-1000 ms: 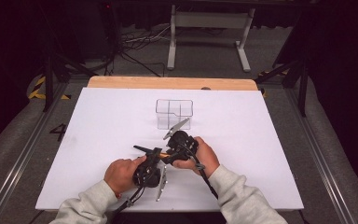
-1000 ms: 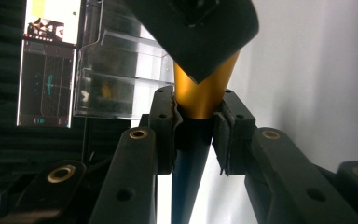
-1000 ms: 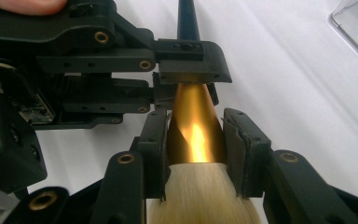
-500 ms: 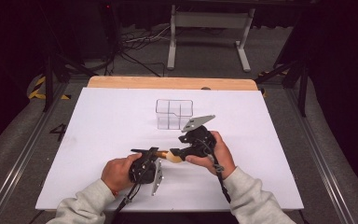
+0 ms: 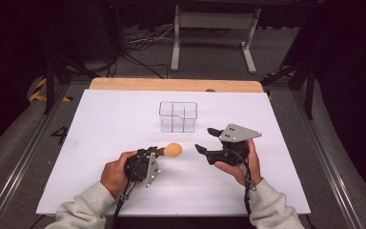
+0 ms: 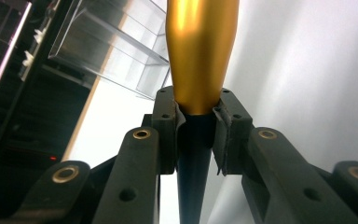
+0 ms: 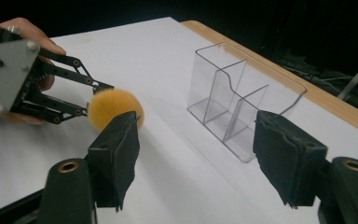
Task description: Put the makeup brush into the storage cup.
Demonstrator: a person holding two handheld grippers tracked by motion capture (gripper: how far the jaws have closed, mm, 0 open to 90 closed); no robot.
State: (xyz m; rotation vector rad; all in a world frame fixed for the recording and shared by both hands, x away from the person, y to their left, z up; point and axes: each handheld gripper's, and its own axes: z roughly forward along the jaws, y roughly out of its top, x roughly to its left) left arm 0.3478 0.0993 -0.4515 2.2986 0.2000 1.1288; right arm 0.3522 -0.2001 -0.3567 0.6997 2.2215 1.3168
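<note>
Two hands come in from the bottom of the high view, sleeves cut off by the frame edge. We see the left hand [image 5: 116,172] gripping the left gripper [image 5: 158,152], its grey plate tilted down toward the table [image 5: 100,124]. Its jaws are pinched on the handle of a makeup brush [image 5: 171,150]; in the left gripper view the gold ferrule runs out of the top of the frame, so we cannot see the bristles there, while the dark handle drops away between the jaws. The brush points right, its orange tuft just above the white tabletop, near the table's middle.

We find the right gripper [image 5: 207,140] held in the right hand [image 5: 242,165], pointed left toward the tuft, jaws spread wide with nothing between them.

Farther back stands a clear organizer [image 5: 178,116] with compartments, apart from both grippers. We can read no writing anywhere.
</note>
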